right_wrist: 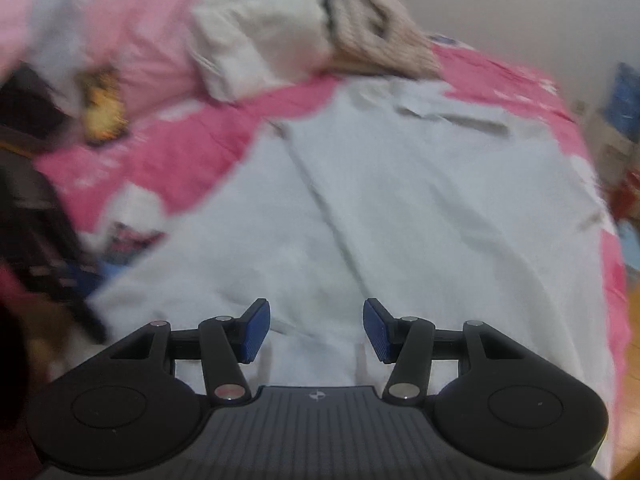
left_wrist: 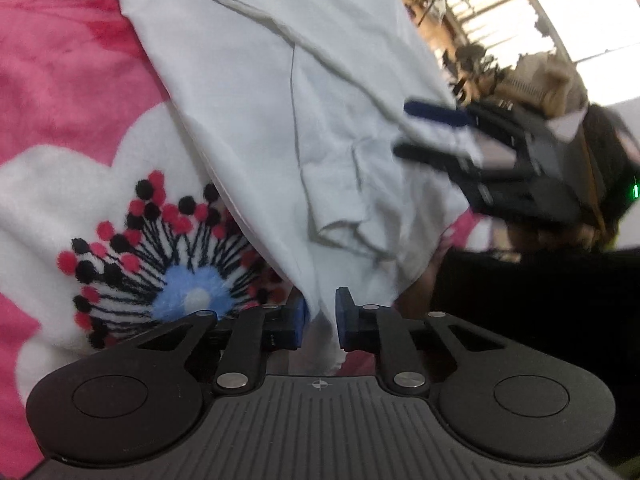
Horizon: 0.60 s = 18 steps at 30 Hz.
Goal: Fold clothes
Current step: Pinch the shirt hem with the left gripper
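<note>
The left gripper (left_wrist: 321, 320) pinches a bunched fold of the white garment (left_wrist: 280, 112) at lower centre. The right gripper (right_wrist: 316, 330) stands spread above the cloth on the pink blanket (right_wrist: 168, 152); its view is blurred.

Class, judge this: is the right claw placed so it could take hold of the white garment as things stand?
Probably yes. The right claw is open directly over the white garment, with nothing between its pads and the cloth. In the left wrist view, cloth already lies between its fingers.
</note>
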Each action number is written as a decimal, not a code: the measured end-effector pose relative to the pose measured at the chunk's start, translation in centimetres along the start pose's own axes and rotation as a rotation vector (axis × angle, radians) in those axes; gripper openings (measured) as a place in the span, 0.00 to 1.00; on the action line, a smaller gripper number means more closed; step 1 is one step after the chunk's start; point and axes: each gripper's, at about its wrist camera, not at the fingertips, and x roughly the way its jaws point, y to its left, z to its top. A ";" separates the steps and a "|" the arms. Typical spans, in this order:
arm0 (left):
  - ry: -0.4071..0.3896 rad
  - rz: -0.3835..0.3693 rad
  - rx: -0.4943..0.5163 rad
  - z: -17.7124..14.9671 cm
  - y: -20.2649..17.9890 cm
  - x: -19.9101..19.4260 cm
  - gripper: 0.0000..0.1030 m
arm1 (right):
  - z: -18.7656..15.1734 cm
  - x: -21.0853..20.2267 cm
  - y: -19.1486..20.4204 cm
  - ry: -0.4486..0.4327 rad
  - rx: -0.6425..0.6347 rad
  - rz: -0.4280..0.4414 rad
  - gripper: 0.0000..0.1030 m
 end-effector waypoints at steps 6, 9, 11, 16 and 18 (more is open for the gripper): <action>-0.048 -0.112 -0.093 0.8 0.8 -0.8 0.13 | 0.8 -0.6 1.4 0.042 -0.055 0.313 0.53; -0.078 -0.155 -0.122 1.3 0.9 -1.0 0.13 | 0.9 0.1 2.3 0.090 -0.068 0.399 0.53; -0.088 -0.179 -0.150 1.6 1.1 -0.9 0.13 | 1.0 0.3 3.0 0.104 -0.082 0.431 0.56; -0.088 -0.193 -0.169 2.2 0.9 0.0 0.13 | 1.0 0.8 4.5 0.117 -0.102 0.469 0.62; -0.080 -0.193 -0.168 2.3 0.8 0.2 0.13 | 0.8 1.2 5.0 0.136 -0.101 0.467 0.62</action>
